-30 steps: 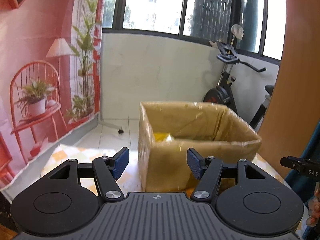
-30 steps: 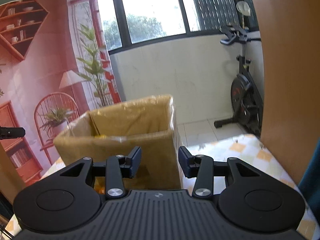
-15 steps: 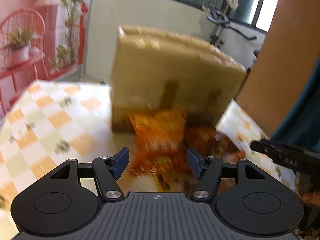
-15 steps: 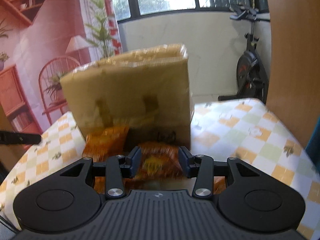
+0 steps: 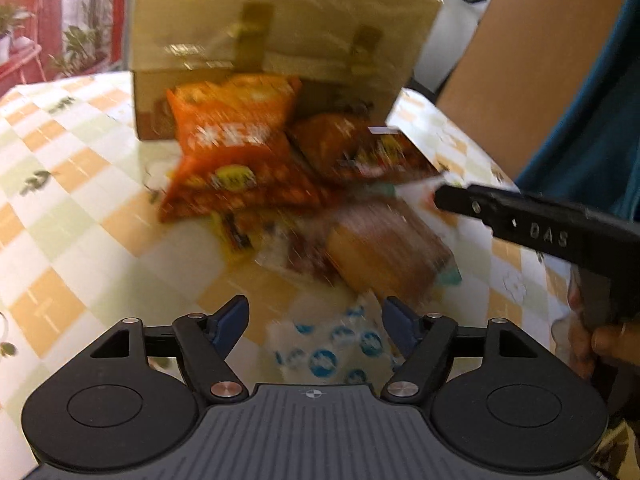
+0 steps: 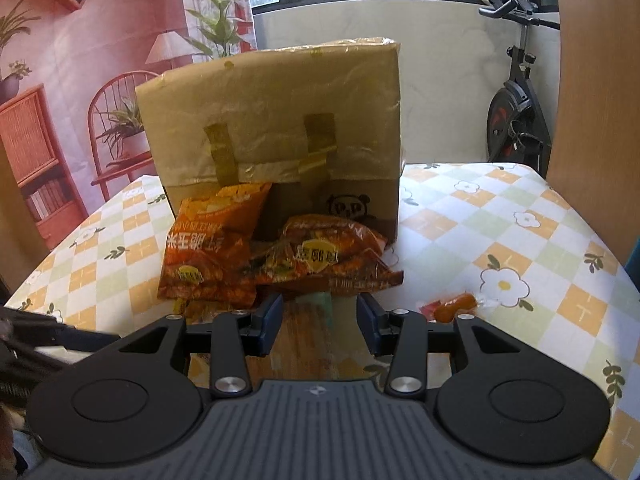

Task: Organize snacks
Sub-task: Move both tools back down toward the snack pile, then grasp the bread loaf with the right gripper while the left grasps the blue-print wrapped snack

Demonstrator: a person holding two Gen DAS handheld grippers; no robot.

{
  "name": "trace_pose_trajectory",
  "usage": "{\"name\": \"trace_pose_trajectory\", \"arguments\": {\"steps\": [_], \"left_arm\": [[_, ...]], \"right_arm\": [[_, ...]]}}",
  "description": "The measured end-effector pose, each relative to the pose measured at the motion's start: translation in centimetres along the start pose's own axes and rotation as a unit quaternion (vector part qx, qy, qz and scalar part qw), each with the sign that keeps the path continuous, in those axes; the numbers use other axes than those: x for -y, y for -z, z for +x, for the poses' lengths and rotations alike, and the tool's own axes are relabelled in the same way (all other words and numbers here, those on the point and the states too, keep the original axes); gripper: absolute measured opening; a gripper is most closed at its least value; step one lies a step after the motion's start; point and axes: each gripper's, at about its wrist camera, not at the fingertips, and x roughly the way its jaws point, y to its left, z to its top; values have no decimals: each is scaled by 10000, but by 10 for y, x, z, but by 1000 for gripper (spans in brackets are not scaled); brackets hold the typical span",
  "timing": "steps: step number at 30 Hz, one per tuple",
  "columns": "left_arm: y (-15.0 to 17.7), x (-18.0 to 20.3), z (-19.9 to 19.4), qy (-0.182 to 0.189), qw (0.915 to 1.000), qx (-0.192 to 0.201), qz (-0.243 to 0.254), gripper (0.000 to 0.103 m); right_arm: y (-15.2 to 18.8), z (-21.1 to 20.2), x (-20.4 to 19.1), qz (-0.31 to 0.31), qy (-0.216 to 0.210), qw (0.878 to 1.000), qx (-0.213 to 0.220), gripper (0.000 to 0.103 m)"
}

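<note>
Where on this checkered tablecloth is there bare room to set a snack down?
Bare cloth lies left of the brown cardboard box and orange snack bags, and right of the box up to the small orange wrapped sweet. It is crowded in front of the box, where the packets pile up.

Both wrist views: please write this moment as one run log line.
phase: reaching snack pile | left gripper: open, jaws just widened, over white-blue packet | right gripper: open, empty | cardboard box: behind orange bags
</note>
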Motion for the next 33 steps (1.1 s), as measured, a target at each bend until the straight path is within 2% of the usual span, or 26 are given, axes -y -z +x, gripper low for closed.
{"name": "trace_pose_trajectory", "arguments": {"steps": [7,13,15,16,21,26,28,31,33], "left_arm": [[11,9,17,-20,9995,-322,52,77],[15,10,24,-73,9995,-309,23,79],[16,8,23,-120,9996,-267,-4,74],[16,7,23,-157,9995,-269,-12,67],[15,-11,16,-377,9984,-152,-386,67],[16,-37,5,-659,9940,88,-869,66],[16,-45,2,-757,9915,163,-1042,67],[17,-52,-1,-847,9891,264,-1174,67],[18,-53,-2,-834,9889,300,-1195,67]], "right_arm": [[4,-1,2,40,-22,10000,-18,44],[8,2,2,48,-63,9999,-103,44],[9,3,1,45,-102,9998,-133,51],[10,4,0,39,-122,9998,-141,54],[13,7,-3,-49,-177,9996,-194,72],[19,18,-11,-302,-311,9986,-295,82],[22,25,-17,-489,-292,9977,-356,82],[27,33,-24,-727,-438,9956,-385,85],[32,38,-29,-944,-368,9942,-373,88]]}}
